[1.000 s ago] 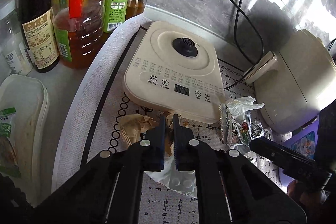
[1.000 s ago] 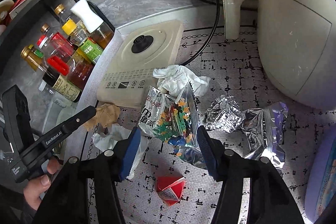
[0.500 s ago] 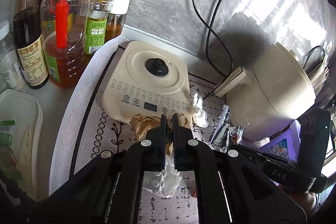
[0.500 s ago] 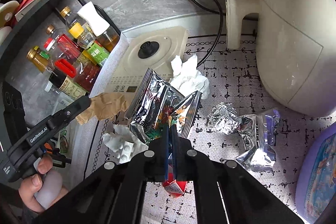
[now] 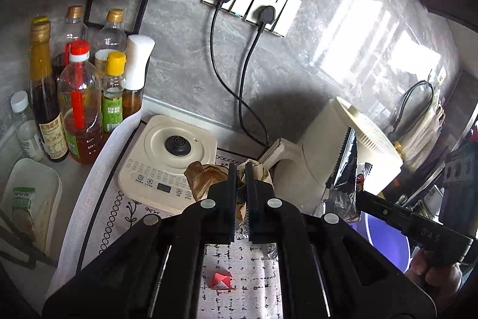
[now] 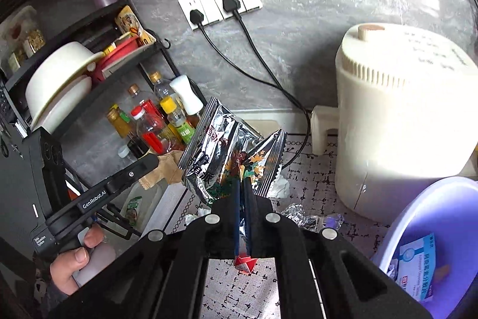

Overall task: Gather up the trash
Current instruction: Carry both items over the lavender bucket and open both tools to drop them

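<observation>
On the left, the left gripper [image 5: 241, 169] is clenched on a crumpled brown paper [image 5: 206, 177], held up in the air above the cream cooker base [image 5: 167, 157]. To the right, the right gripper [image 6: 242, 184] is clenched on a shiny snack bag [image 6: 227, 151], lifted clear of the mat [image 6: 313, 169]. The purple bin [image 6: 430, 217] sits near, on the far right. Keep both squeezes tight, carry each piece right over the bin, and only then let go. A red wrapper [image 5: 220, 280] and foil scraps [image 6: 301, 218] are left on the mat.
</observation>
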A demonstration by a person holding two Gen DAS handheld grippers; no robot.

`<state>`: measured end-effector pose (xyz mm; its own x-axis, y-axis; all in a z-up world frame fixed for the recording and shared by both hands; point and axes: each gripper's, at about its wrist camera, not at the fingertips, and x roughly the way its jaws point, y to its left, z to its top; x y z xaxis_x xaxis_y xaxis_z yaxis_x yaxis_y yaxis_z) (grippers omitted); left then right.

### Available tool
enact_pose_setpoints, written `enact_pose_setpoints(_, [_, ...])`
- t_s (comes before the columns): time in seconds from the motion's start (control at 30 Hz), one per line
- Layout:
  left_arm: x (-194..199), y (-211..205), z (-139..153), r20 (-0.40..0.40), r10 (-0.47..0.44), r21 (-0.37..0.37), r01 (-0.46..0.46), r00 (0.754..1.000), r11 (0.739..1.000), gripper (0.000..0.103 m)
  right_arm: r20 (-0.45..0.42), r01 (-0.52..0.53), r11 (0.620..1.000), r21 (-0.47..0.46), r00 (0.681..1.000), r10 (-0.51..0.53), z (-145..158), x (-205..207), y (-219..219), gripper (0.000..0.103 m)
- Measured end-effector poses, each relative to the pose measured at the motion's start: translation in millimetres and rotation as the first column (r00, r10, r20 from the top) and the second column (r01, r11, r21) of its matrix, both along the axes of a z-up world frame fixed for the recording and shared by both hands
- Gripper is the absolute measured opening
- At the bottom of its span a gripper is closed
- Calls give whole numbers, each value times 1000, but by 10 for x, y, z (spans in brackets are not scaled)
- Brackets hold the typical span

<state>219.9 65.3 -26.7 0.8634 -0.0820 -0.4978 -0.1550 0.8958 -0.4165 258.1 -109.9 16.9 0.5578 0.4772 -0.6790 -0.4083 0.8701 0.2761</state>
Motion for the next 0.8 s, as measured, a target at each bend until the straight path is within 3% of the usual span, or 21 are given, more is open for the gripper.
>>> enact_pose_setpoints(0.23, [-129,-400,355,85,-19,42,16,996,999,6,91,11,999,30,996,-14,402,-291,-492,3])
enact_pose_setpoints(0.5, [-119,-989,705,130,-124,100,111,984,989,6,154,81,994,74,984,-91,713,-523,-1078,3])
enact_pose_setpoints(0.8, [-4,-1657,884,137,-249,135,231,959,963,6,176,198,975,97,961,-213,796,-768,-1764,7])
